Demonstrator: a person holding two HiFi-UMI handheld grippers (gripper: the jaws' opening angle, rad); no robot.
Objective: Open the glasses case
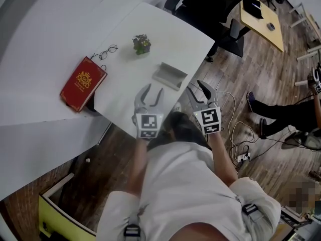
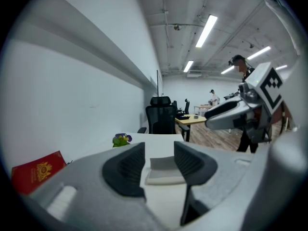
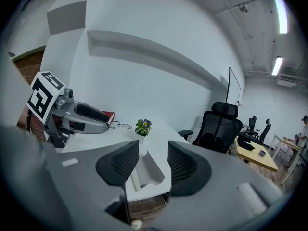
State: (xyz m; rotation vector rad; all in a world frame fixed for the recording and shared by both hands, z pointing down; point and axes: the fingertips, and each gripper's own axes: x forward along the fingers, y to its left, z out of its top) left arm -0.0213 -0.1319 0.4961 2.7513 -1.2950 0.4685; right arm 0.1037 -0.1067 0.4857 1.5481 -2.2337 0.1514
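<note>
The pale grey glasses case (image 1: 169, 77) lies near the white table's (image 1: 125, 39) front right edge with its lid standing up. It shows just beyond the jaws in the left gripper view (image 2: 165, 170) and the right gripper view (image 3: 147, 169). My left gripper (image 1: 153, 92) hovers at the table edge just short of the case, jaws apart and empty. My right gripper (image 1: 199, 90) hangs beside the table's corner to the right of the case, also open with nothing between its pads. Each gripper sees the other: the right one (image 2: 230, 115), the left one (image 3: 87, 117).
A red book (image 1: 83, 83), a pair of glasses (image 1: 104, 52) and a small potted plant (image 1: 142, 44) sit further back on the table. Black office chairs (image 1: 173, 1) and a wooden desk (image 1: 261, 19) stand beyond. A person's legs (image 1: 286, 115) and floor cables (image 1: 241, 147) are at the right.
</note>
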